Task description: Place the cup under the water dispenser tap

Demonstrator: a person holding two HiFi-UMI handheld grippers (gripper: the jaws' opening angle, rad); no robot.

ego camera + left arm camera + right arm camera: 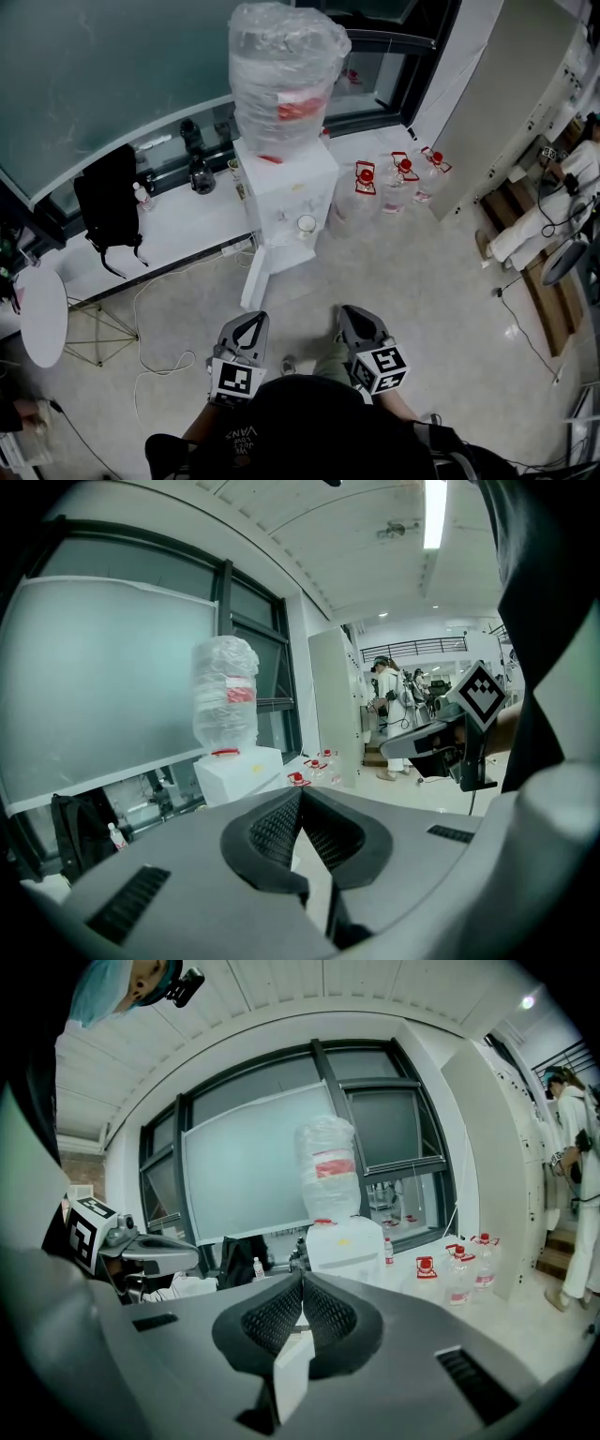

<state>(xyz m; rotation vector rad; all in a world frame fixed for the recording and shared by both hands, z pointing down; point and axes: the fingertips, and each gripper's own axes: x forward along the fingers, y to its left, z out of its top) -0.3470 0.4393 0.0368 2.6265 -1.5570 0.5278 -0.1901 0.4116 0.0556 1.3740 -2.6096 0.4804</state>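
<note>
The white water dispenser (286, 187) stands by the window ledge with a plastic-wrapped bottle (281, 75) on top. A small round white cup (307, 223) shows in its front recess, below the taps. Both grippers hang over the floor well short of it. My left gripper (250, 323) is shut with nothing between its pads. My right gripper (354, 319) is shut too, and nothing shows in its jaws. The dispenser (239, 771) shows far ahead in the left gripper view, and the dispenser (345, 1246) likewise in the right gripper view.
The dispenser's lower door (255, 277) hangs open toward me. Several red-capped water jugs (394, 178) stand to its right. A black backpack (108, 202) leans on the white ledge (178, 230). Cables (159, 361) lie on the floor and a round white table (42, 314) is at left. A person (553, 206) is at far right.
</note>
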